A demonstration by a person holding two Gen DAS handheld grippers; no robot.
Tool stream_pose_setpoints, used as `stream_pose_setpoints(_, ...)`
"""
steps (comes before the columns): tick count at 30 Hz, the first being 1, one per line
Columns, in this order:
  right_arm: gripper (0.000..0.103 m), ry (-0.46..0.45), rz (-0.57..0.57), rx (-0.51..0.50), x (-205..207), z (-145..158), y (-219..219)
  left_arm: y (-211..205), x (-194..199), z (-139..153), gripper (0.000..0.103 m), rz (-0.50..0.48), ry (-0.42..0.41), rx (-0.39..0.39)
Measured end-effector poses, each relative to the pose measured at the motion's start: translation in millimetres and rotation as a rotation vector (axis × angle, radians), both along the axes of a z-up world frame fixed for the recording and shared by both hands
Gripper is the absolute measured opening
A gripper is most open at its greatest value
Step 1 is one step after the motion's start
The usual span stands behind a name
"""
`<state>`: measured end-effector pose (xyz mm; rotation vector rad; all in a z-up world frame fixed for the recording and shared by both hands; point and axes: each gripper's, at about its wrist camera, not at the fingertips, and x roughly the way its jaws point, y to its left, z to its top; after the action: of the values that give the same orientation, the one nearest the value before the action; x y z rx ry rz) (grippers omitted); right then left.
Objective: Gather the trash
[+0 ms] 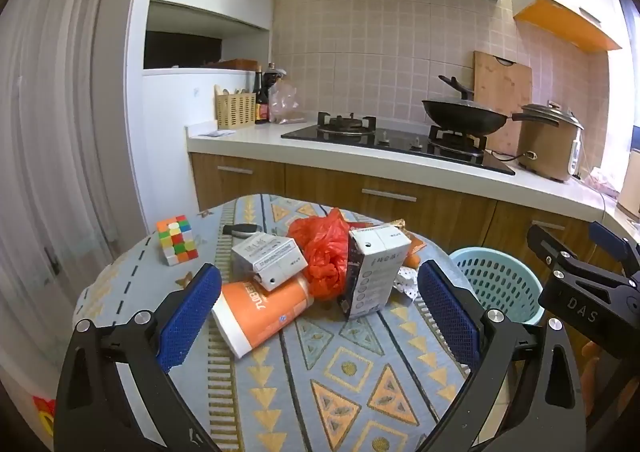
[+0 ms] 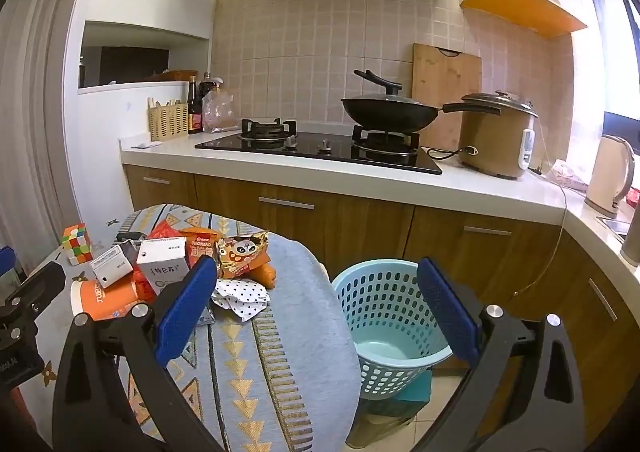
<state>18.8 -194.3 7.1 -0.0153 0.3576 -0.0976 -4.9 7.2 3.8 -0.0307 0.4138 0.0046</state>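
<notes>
Round surface (image 1: 352, 372) with patterned cloth, kitchen behind. Trash heaped mid-surface: orange cup (image 1: 262, 310) on its side, small grey carton (image 1: 270, 260) lying on it, red plastic bag (image 1: 326, 252), dark upright carton (image 1: 374, 270), snack wrappers (image 2: 240, 252), spotted paper (image 2: 240, 298). Puzzle cube (image 1: 177, 240) apart at left. Light-blue basket (image 2: 390, 328) on floor just beside surface. Left tongs (image 1: 320, 316) fully spread, nothing gripped; right tongs (image 2: 316, 312) likewise, empty.

Woven matt tablecloth (image 1: 348, 368); perforated plastic basket (image 2: 384, 316); crinkled glossy plastic bag (image 1: 324, 248); paperboard cartons (image 1: 374, 272).
</notes>
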Motion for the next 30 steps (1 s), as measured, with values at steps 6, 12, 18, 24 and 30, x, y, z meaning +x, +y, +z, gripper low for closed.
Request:
stream_pose_setpoints(6,0.095,-0.001,0.002,0.000,-0.1,-0.9,0.4,0.7,0.4,-0.9,0.095,0.001,0.003,-0.002)
stream_pose_setpoints(12,0.095,-0.001,0.008,0.006,-0.6,-1.6,0.4,1.6,0.7,-2.4,0.095,0.005,0.002,-0.002)
stream_pose_setpoints(18,0.095,-0.012,0.011,0.003,-2.1,-0.7,2.9,2.3,0.7,-4.0,0.095,0.009,0.003,-0.005)
stream_pose_setpoints(24,0.095,-0.016,0.016,0.010,-2.6,0.9,2.8,1.2,0.7,-3.9,0.095,0.007,0.001,-0.002)
stream_pose_setpoints(30,0.095,-0.028,0.010,0.016,-4.1,3.8,0.7,4.4,0.3,-2.8,0.095,0.004,0.000,-0.002)
